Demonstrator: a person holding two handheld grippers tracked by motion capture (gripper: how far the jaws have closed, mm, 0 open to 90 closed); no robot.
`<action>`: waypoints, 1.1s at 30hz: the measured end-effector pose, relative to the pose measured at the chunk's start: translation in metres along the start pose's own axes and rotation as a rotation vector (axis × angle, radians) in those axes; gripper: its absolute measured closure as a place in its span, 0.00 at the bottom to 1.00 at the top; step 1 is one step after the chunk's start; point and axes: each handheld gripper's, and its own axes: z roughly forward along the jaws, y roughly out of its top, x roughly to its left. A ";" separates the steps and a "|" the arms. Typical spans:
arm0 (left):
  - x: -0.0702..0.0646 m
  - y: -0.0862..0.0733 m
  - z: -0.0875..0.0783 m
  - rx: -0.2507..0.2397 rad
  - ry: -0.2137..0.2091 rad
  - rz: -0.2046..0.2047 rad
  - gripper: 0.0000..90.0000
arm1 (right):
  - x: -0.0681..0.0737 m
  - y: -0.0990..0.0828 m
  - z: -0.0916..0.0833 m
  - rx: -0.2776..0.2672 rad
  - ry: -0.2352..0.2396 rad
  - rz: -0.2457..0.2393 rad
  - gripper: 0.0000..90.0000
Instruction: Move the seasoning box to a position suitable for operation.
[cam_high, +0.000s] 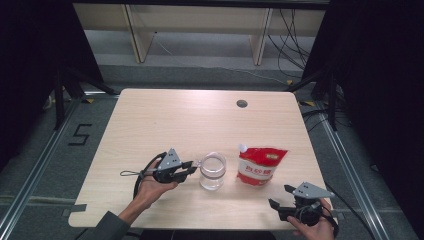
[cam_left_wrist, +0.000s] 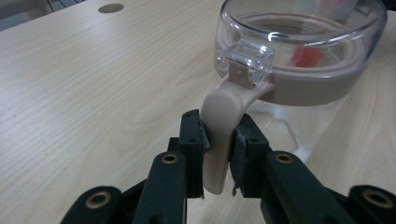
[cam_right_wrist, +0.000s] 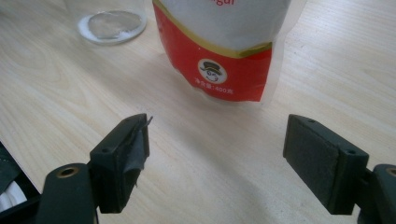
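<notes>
a: what have you got on the left side?

b: my left hand-held gripper is pinching the beige handle of the clear jar. in the left gripper view both pads press on the handle, which hangs nearly upright between the jaws. the jar sits on the desk at about three o'clock from that gripper, so the handle points back toward nine o'clock.

a: and the right?

b: my right hand-held gripper rests near the front right corner, jaws spread wide with nothing between them. the red and white pouch stands at roughly eleven o'clock from it, near but apart, and just to the jar's three o'clock.

a: which hand is nearer the pouch?

b: the right, clearly. the left is tied up with the jar.

a: room to move?

b: plenty at twelve o'clock, bare desk up to the small round hole. the tight spot, i judge, is the gap between jar and pouch. the right gripper also sits close to the front edge, so i'd go forward, not back.
</notes>
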 end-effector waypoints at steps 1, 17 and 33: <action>-0.002 -0.001 0.000 -0.007 -0.008 -0.016 0.84 | 0.000 0.000 0.000 0.000 0.004 -0.009 0.26; -0.020 -0.010 -0.014 0.013 -0.028 0.000 0.83 | 0.002 0.000 0.002 0.003 0.014 -0.004 0.26; -0.032 -0.015 -0.020 0.001 -0.053 0.008 0.83 | 0.003 0.001 0.003 0.010 0.017 -0.003 0.26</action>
